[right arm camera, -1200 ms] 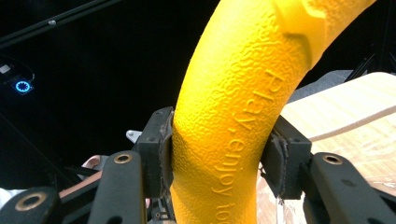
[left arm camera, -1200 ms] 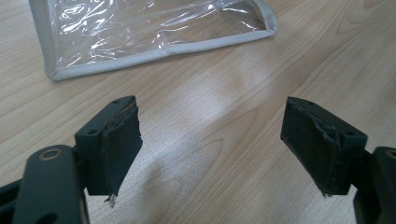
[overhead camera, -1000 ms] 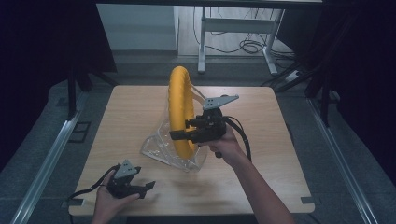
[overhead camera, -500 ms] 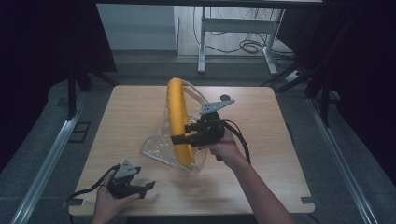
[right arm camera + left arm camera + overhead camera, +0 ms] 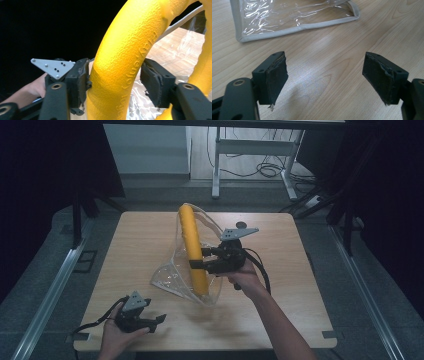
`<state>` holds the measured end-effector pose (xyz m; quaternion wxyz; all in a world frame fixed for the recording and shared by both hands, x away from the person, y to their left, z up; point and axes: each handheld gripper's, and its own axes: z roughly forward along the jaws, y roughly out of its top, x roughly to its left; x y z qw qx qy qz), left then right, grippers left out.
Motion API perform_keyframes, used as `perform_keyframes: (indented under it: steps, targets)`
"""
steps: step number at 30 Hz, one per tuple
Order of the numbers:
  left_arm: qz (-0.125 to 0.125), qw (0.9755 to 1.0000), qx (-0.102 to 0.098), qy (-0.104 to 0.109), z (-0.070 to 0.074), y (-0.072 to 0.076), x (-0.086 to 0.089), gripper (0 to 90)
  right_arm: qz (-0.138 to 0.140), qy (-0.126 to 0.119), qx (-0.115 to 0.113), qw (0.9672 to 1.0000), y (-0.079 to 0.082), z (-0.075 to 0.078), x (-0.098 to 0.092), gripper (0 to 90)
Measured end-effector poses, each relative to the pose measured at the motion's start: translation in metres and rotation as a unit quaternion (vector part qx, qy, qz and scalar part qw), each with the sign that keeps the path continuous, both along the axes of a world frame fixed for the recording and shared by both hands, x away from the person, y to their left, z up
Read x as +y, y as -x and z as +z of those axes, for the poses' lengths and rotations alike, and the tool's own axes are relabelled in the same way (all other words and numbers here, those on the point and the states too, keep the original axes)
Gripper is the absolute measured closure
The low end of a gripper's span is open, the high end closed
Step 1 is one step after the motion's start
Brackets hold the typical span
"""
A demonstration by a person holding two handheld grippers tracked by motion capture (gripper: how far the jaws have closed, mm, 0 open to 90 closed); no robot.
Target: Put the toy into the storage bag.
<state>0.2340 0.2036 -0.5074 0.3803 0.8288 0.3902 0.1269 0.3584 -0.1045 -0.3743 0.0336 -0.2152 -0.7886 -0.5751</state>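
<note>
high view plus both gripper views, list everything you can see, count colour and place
yellow ring: one, yellow, standing on edge mid-table, partly inside the bag, between the right gripper's jaws
clear bag: one, transparent with pale grey trim, mid-table, open around the ring
table: one, light wood, centre of the high view
metal frame: one, pale grey, on the floor beyond the table
cables: several, dark, on the floor by that frame
left gripper: one, black, open, at the near left table edge
right gripper: one, black with grey plate, closed on the ring
forearms: two, entering from the bottom
</note>
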Motion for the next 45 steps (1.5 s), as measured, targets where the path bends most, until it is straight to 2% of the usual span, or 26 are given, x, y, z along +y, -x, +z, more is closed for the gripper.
perform_keyframes:
  steps: [5, 13, 21, 27, 36, 40, 45]
  targets:
    - [-0.001, 1.0, 0.001, -0.001, 0.0, 0.0, 0.0, 20.0, -0.007, -0.002, -0.013, 0.9999, 0.004, 0.001, -0.002, 35.1]
    - [-0.001, 1.0, 0.001, 0.0, 0.0, 0.0, 0.0, 20.0, -0.012, -0.015, -0.026, 0.9995, 0.008, 0.004, -0.013, 34.4]
    - [-0.001, 1.0, 0.001, -0.001, 0.0, 0.001, 0.0, 19.9, -0.022, -0.012, -0.037, 0.999, 0.012, 0.002, -0.026, 34.4]
    - [-0.001, 1.0, 0.002, -0.001, -0.001, 0.001, -0.001, 19.8, -0.034, -0.013, -0.039, 0.9986, 0.014, -0.002, -0.042, 34.4]
    - [-0.002, 1.0, 0.003, -0.004, -0.002, 0.0, -0.001, 19.7, -0.057, -0.013, -0.034, 0.9977, 0.016, -0.015, -0.066, 34.1]
    - [-0.002, 1.0, 0.004, -0.003, -0.002, 0.0, -0.002, 19.7, -0.066, -0.014, -0.029, 0.9973, 0.016, -0.018, -0.072, 34.3]
    - [-0.002, 1.0, 0.003, -0.003, -0.002, 0.0, -0.001, 19.7, -0.066, -0.013, -0.036, 0.9971, 0.017, -0.018, -0.072, 34.2]
